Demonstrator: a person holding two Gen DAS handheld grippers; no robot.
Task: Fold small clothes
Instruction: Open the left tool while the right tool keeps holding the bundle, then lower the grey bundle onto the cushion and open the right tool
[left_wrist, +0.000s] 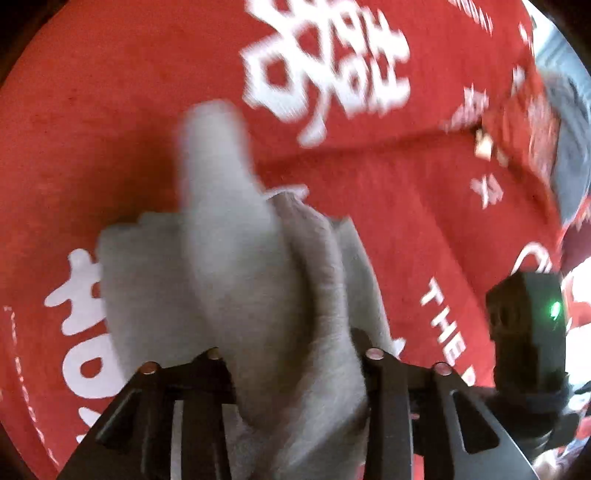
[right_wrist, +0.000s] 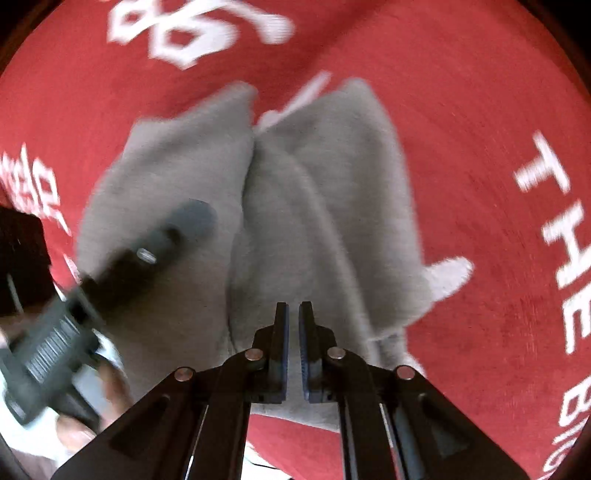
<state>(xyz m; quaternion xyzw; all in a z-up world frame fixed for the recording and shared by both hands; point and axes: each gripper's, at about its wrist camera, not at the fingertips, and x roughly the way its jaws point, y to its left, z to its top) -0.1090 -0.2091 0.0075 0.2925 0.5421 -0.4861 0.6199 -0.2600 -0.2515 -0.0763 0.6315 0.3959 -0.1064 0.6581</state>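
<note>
The grey garment lies bunched on the red cloth, just ahead of both grippers. The left gripper grips a fold of it. The right gripper is nearly closed and empty.

Both wrists downward, close—shared, blurry cloth.

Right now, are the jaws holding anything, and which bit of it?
A bunched fold of the grey cloth sits between the jaws of the left gripper; grip unclear. The right gripper is shut, empty.
</note>
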